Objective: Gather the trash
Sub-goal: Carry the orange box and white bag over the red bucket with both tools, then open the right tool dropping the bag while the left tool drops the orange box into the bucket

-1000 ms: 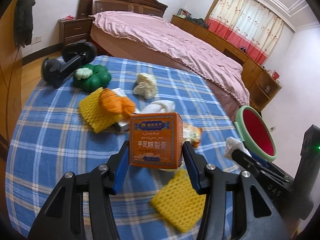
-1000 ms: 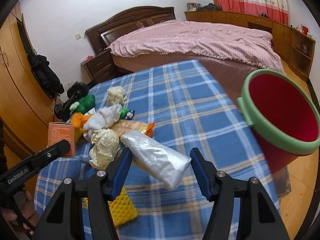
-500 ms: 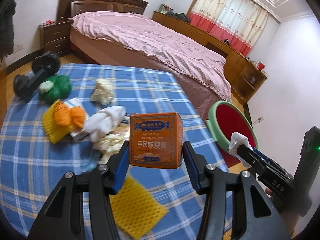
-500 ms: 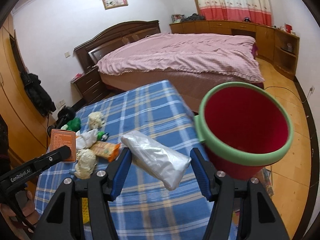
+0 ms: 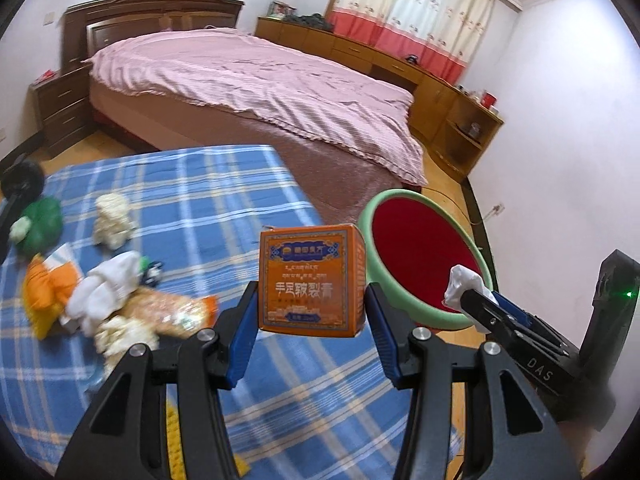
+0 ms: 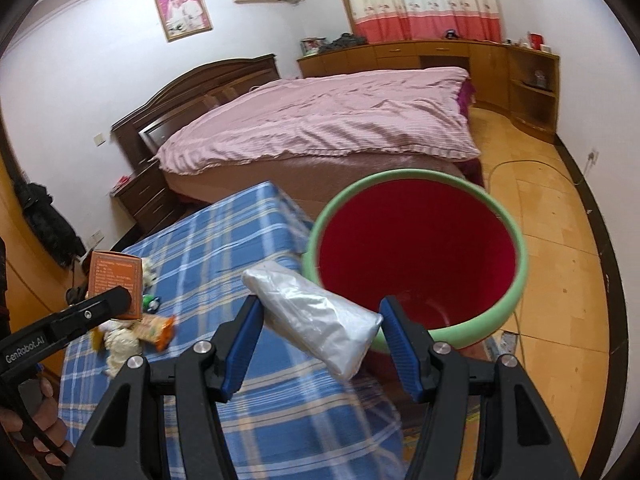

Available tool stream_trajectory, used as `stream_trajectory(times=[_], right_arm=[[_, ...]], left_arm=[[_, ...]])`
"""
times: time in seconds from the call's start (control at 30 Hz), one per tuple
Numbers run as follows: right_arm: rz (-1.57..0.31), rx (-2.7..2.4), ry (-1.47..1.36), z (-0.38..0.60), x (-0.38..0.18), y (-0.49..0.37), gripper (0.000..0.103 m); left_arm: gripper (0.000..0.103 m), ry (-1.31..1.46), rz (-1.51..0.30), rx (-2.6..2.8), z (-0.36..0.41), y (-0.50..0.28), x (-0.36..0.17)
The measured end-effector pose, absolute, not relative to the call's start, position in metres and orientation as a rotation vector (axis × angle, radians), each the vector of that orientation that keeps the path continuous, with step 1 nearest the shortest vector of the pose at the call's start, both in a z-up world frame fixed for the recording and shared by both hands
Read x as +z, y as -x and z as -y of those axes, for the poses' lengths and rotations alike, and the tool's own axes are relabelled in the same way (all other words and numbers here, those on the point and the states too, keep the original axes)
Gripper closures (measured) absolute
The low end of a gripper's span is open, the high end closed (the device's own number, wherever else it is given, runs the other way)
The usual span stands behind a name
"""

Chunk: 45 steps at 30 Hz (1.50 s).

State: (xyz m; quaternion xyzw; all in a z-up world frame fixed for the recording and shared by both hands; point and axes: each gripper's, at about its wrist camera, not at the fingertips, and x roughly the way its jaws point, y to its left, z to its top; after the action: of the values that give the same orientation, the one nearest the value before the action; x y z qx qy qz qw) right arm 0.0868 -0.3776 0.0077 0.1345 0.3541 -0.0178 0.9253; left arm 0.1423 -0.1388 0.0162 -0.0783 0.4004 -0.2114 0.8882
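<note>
My left gripper (image 5: 308, 316) is shut on an orange box (image 5: 310, 280) and holds it above the right side of the blue plaid table (image 5: 200, 184). My right gripper (image 6: 320, 328) is shut on a crumpled clear plastic bag (image 6: 316, 316), held at the near rim of the red bin with a green rim (image 6: 416, 252). The bin (image 5: 420, 264) stands on the floor just past the table's right edge. The right gripper (image 5: 472, 300) with the bag's white end shows in the left wrist view. The orange box (image 6: 116, 280) shows at left in the right wrist view.
On the table's left lie white crumpled tissues (image 5: 112, 220), an orange wad (image 5: 48, 292), a snack wrapper (image 5: 172, 312) and a green toy (image 5: 40, 224). A yellow foam net (image 5: 172, 440) lies near the front edge. A pink bed (image 5: 248, 88) stands behind the table.
Both grippers have swung to the right toward the bin with their loads. The bin now fills more of the right wrist view and the trash pile has slid to the left.
</note>
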Motion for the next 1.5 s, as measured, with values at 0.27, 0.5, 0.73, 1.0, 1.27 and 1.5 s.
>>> stream_trajectory(times=[0.27,0.5,0.73,1.0,1.27,1.5], right_arm=[[-0.739,-0.121,-0.322,0.420,-0.007,-0.091,0.040],[-0.753,-0.172,-0.346,0.449,-0.022,-0.104,0.040],[-0.762,-0.205,-0.346,0.466,-0.033,-0.117,0.039],[-0.744,-0.202,-0.350,0.474,-0.037,-0.115,0.034],[-0.694,-0.217,-0.380,0.482,-0.029,-0.109,0.028],[-0.687,-0.224,-0.400,0.488,-0.026,-0.104,0.027]], left_arm=[[0.051,0.114,-0.863,-0.524,0.189,-0.164,0.004],[0.051,0.075,-0.888,-0.580,0.230,-0.185,-0.008],[0.051,0.046,-0.918,-0.611,0.258,-0.199,-0.024],[0.052,0.025,-0.934,-0.627,0.274,-0.209,-0.037],[0.054,0.019,-0.939,-0.641,0.284,-0.210,-0.039],[0.048,0.035,-0.942,-0.622,0.280,-0.209,-0.035]])
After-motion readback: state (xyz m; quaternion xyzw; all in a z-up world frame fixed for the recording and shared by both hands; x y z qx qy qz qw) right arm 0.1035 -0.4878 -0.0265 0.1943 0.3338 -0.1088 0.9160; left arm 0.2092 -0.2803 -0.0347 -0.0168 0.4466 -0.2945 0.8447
